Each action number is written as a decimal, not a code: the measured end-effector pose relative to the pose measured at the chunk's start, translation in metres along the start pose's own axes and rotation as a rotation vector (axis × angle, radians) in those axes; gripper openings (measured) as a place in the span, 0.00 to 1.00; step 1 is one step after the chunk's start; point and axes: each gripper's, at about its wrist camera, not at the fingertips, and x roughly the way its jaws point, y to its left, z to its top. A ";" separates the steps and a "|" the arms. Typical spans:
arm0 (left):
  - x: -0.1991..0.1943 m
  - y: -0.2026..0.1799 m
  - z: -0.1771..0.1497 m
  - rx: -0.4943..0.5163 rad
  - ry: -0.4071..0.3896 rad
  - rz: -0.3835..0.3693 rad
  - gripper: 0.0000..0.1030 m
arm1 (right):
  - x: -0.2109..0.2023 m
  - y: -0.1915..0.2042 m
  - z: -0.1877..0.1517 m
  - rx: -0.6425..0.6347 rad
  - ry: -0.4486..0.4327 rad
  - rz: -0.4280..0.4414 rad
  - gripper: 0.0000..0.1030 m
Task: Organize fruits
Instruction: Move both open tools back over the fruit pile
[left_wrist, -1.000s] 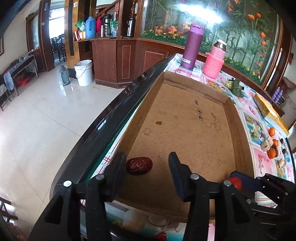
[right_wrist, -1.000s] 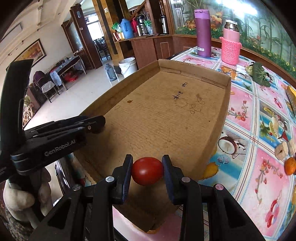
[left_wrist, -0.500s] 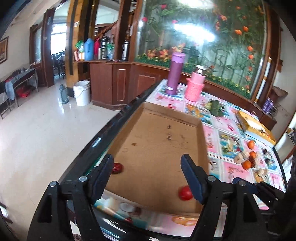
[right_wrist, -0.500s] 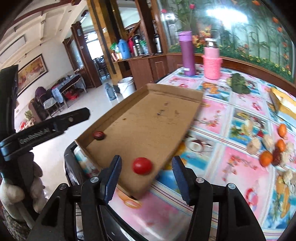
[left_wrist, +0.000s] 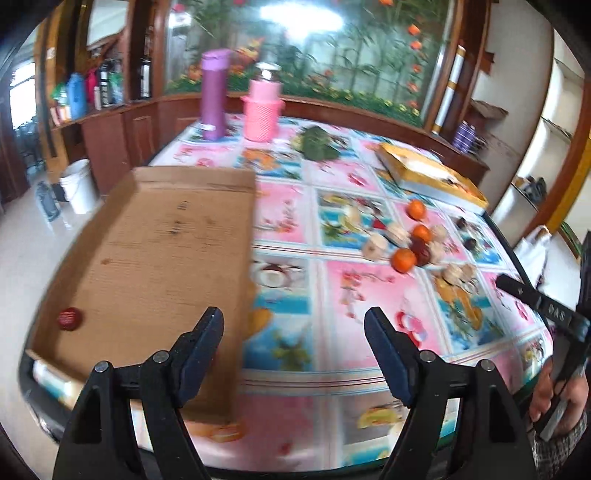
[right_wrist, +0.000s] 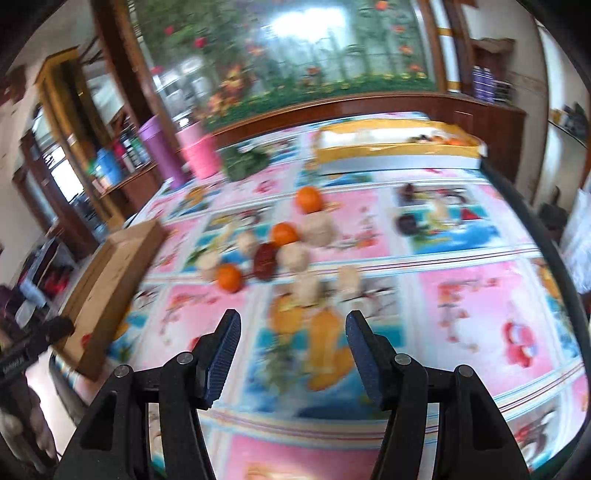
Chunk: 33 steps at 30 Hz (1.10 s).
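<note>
Spreading over most of both views: table (left_wrist: 369, 295) with a pink picture cloth, serving as work ground. On its left side, a flat cardboard tray (left_wrist: 166, 240), shallow walls, probably the place for sorted fruit. Inside, at near left corner, one dark red fruit (left_wrist: 68, 318), alone, apart from the walls. No other fruit seen in the tray here; the near part is hidden behind a claw. Far right, a yellow box (left_wrist: 432, 177), well apart from the tray. Between box and tray, toward the right, the unsorted pile: three oranges (right_wrist: 229, 277), a dark red one (right_wrist: 265, 259) touching pale round pieces, all loosely together on the cloth. Left claw (left_wrist: 295, 339) wide open, empty, hovering above the near table edge beside the tray. Right claw (right_wrist: 291, 339) also wide open, empty, aimed at the pile, likely for taking the next fruit. Much blur in the right view, so small details uncertain.
</note>
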 end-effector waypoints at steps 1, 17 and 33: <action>0.008 -0.009 0.002 0.018 0.008 -0.012 0.76 | 0.000 -0.009 0.005 0.010 -0.003 -0.014 0.62; 0.116 -0.069 0.057 0.107 0.068 -0.162 0.69 | 0.071 -0.009 0.013 -0.058 0.092 -0.019 0.61; 0.149 -0.072 0.051 0.133 0.088 -0.146 0.45 | 0.076 -0.029 0.031 -0.040 0.107 -0.096 0.46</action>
